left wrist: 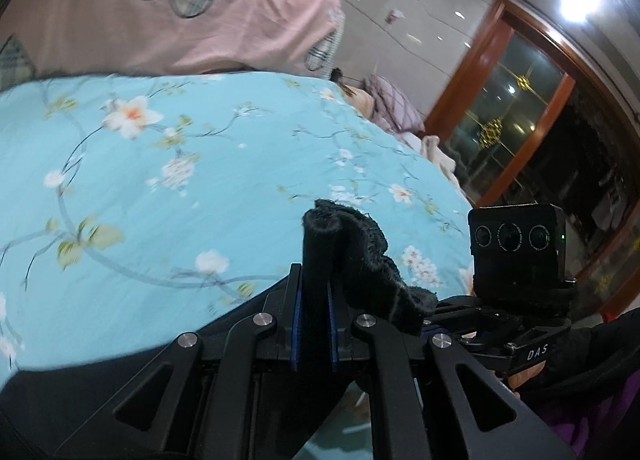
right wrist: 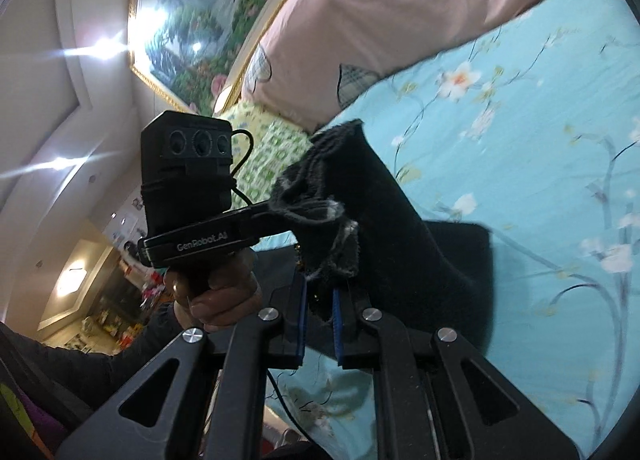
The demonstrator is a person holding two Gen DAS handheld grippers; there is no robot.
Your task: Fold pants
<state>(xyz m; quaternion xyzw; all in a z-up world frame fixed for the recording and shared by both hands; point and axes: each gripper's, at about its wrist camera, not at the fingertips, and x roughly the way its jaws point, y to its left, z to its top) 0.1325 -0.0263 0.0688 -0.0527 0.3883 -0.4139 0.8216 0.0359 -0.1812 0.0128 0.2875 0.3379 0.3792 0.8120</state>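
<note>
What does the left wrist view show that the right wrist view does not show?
Only the left wrist view shows the wooden glass door and the left gripper shut on black pants. Only the right wrist view shows the framed landscape painting and the right gripper shut on the pants. Both share the blue floral bedsheet and pink quilt.

A big bed [left wrist: 168, 163] has a blue flowery sheet. A pink blanket [left wrist: 208, 19] with checked hearts lies on it.

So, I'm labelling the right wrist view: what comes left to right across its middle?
Left gripper with its camera box → black pants → blue floral bedsheet.
</note>
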